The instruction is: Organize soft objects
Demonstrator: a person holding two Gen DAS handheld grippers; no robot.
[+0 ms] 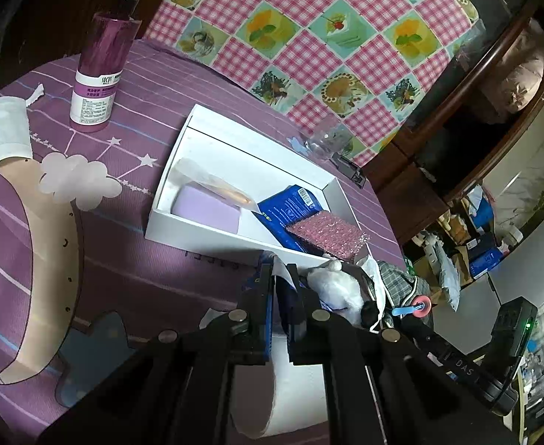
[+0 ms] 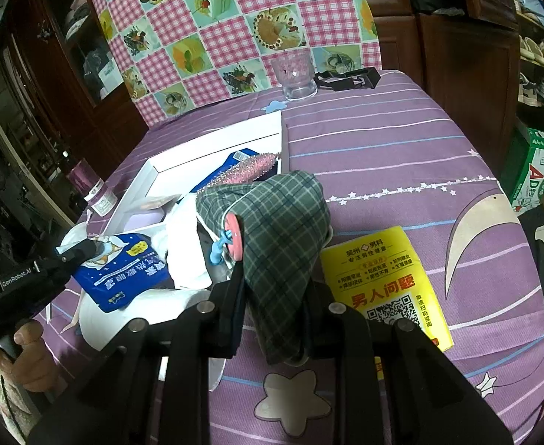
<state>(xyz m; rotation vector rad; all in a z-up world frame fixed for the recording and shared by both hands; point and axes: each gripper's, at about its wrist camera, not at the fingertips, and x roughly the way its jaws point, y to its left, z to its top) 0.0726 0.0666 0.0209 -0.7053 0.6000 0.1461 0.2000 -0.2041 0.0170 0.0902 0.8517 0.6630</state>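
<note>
Right gripper (image 2: 272,289) is clamping plaid cloth (image 2: 283,222), limp, light, pinched at its 6 o'clock fold; left gripper (image 1: 280,278) is pinching blue packet (image 2: 123,270), slippery.

Sponge (image 1: 327,238) on packet (image 1: 294,209) inside box (image 1: 183,222), bottle (image 1: 97,74) left, glass (image 2: 296,74) behind box

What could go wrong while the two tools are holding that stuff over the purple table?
1. The right tool grips only one end of the plaid cloth bundle; the rest hangs free and might slip or snag.
2. The sparkly pink pad sticks out over the white box corner, so a bump may knock it off.
3. The left tool pinches a blue packet edge near the bundle; both could tangle.
</note>
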